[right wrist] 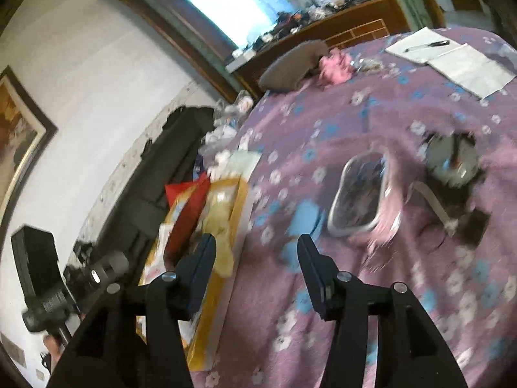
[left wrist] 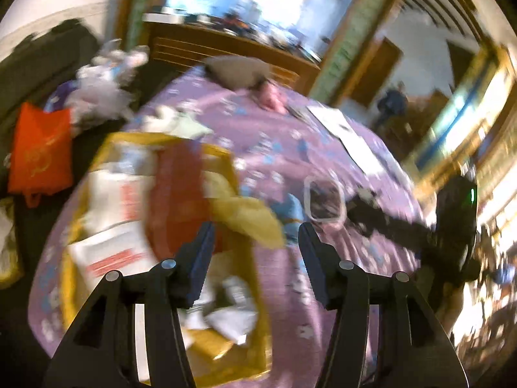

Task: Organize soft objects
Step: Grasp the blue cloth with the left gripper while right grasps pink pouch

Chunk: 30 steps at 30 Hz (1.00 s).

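A yellow box (left wrist: 135, 137) lies open on the purple flowered bedspread (left wrist: 326, 291), holding a red cloth (left wrist: 177, 200), white packets and a yellow cloth (left wrist: 245, 213) that spills over its edge. Beside it lies a small blue soft thing (left wrist: 290, 210). My left gripper (left wrist: 256, 229) hangs open above the box edge with nothing between its fingers. In the right wrist view my right gripper (right wrist: 256, 239) is also open and empty, between the yellow box (right wrist: 240, 200) and the blue soft thing (right wrist: 305, 216). A pink soft item (right wrist: 334, 66) and a grey pillow (right wrist: 290, 64) lie by the headboard.
A clear-rimmed container (right wrist: 355, 226) and a round grey device (right wrist: 452, 158) with a cable sit on the bed. White papers (right wrist: 452, 61) with a pen lie further back. An orange bag (left wrist: 38, 152) and white plush toys (left wrist: 103, 87) lie off the bed's left side.
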{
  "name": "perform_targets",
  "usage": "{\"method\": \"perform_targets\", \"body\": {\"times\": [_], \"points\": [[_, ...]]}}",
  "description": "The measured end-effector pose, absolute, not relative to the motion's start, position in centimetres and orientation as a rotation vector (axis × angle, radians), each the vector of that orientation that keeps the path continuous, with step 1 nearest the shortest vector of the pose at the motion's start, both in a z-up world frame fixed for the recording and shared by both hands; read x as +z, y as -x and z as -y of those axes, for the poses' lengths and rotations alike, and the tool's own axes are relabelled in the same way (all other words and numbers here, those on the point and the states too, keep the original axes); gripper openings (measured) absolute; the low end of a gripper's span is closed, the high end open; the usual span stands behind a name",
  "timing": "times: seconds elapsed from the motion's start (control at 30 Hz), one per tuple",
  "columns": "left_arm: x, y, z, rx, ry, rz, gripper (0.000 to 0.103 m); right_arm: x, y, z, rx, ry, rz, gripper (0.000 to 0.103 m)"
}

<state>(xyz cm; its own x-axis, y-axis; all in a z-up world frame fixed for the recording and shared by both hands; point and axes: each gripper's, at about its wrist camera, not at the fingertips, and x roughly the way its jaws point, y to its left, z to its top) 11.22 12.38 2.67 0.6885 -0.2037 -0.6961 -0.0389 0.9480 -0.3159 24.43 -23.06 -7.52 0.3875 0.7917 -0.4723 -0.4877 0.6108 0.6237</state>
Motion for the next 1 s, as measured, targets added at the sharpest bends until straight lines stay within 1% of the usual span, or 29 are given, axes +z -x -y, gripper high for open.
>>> {"method": "perform_targets", "body": {"times": [0.13,0.23,0.33,0.5,0.53,0.57,0.63,0.67,0.83,1.0], "points": [[1.6,-15.0,-8.6,-0.205,0.297,-0.914,0.054,-7.4,-27.0,24.5,0.822,-0.413,-0.818,0.052],[0.4,-18.0,-6.0,-0.228,0.239,-0.989,0.053,-8.3,-28.2,25.5,0.807,-0.434,-0.803,0.052],[-2.0,-21.0,-3.8,-0.203,0.172,-1.09,0.053,-9.8,-28.7,26.7,0.809,-0.492,-0.788,0.052],[-5.1,-24.2,-2.5,-0.162,0.136,-1.174,0.053,-10.7,-29.2,27.7,0.791,-0.545,-0.823,0.052],[-5.5,-24.6,-2.5,-0.154,0.14,-1.181,0.05,-10.8,-29.1,27.9,0.778,-0.548,-0.828,0.052],[-6.0,-25.1,-2.5,-0.136,0.138,-1.193,0.044,-10.9,-29.1,27.9,0.779,-0.551,-0.834,0.052],[-7.0,-25.9,-2.6,-0.096,0.131,-1.227,0.039,-11.2,-29.3,27.7,0.781,-0.553,-0.858,0.052],[-7.3,-26.1,-2.7,-0.081,0.128,-1.231,0.031,-11.5,-29.2,27.7,0.78,-0.561,-0.87,0.052],[-7.6,-26.0,-3.6,-0.051,0.172,-1.224,0.026,-12.2,-29.0,27.0,0.764,-0.535,-0.906,0.052],[-5.1,-23.0,-4.8,-0.096,0.294,-1.112,0.026,-13.0,-29.0,26.5,0.7,-0.497,-0.936,0.052]]}}
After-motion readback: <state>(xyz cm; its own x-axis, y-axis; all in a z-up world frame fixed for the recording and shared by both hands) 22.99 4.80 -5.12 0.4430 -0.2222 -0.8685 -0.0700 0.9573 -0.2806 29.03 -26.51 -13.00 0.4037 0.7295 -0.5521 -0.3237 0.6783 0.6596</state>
